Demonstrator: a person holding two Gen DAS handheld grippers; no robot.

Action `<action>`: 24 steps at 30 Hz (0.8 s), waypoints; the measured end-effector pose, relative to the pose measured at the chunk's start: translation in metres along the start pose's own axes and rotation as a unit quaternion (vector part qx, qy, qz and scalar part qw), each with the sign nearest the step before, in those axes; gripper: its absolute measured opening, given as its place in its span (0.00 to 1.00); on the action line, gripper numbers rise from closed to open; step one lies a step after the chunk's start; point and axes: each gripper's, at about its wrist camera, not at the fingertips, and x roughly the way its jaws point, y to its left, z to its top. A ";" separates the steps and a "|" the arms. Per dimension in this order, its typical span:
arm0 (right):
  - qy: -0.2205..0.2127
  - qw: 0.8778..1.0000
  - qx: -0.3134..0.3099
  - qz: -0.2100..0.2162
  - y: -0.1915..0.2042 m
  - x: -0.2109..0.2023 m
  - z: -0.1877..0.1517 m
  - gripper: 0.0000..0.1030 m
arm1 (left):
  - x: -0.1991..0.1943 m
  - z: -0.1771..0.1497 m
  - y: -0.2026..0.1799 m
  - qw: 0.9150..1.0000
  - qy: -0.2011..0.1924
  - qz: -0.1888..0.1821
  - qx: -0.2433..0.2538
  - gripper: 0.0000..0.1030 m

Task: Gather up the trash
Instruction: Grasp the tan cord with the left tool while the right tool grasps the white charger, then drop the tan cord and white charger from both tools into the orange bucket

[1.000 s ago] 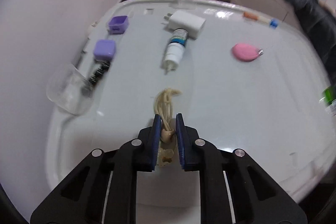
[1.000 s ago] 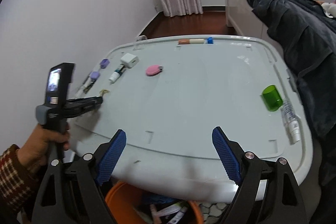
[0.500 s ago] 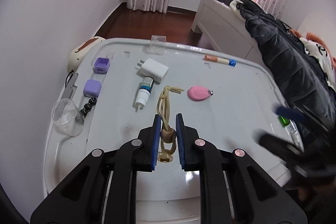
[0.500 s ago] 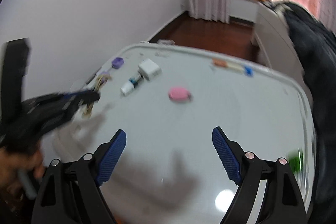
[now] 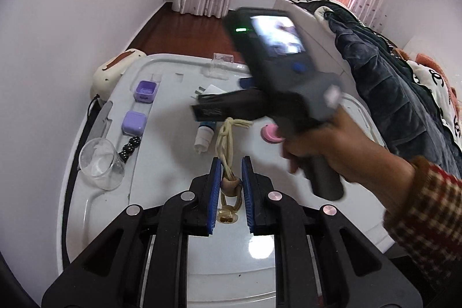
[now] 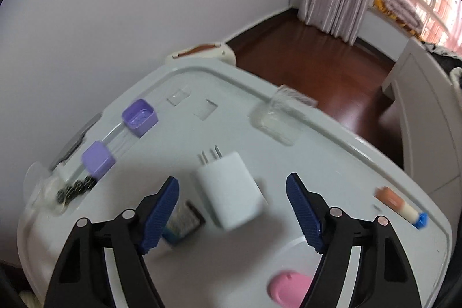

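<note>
1. Two grippers work over a white table [image 5: 173, 169]. The left gripper [image 5: 231, 186] has its blue pads clamped on a beige knotted cord [image 5: 226, 146], pinching it at a tan bead; the looped strands stick out past the fingertips, clear of the tabletop.
2. The right gripper [image 6: 232, 210] hangs over a white plug adapter [image 6: 231, 192] with its jaws spread. They have just been closing a little, and the adapter lies between them on the table with neither pad touching it.
3. In the left wrist view, the right hand [image 5: 332, 146] and its blurred handle cross the middle of the picture, above the table.
4. A small white bottle [image 5: 203, 139] with a dark label lies just beside the adapter, partly under the right gripper's left finger.
5. Two purple boxes [image 6: 140, 116] sit near the wall edge, one open and one closed, with dark beads [image 6: 75, 188] and a clear cup [image 5: 101, 163] below them.
6. A pink oval piece [image 6: 288, 287] lies nearer the camera in the right wrist view, and an orange-and-white tube [image 6: 400, 205] rests by the far right rim.
</note>
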 end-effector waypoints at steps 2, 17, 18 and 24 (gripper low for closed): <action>0.026 1.000 -0.003 0.000 0.001 0.014 0.004 0.64 | 0.000 0.001 -0.001 1.000 -0.001 -0.004 0.003 0.14; -0.011 0.997 0.074 0.016 -0.025 -0.060 -0.035 0.40 | -0.001 -0.001 -0.005 1.000 0.003 -0.018 0.006 0.14; -0.020 0.997 0.078 0.017 -0.028 -0.075 -0.041 0.40 | -0.002 -0.002 -0.006 1.000 0.003 -0.020 0.007 0.14; -0.048 0.994 0.100 0.018 -0.023 -0.156 -0.103 0.40 | -0.011 -0.014 -0.026 0.998 0.010 -0.046 0.035 0.14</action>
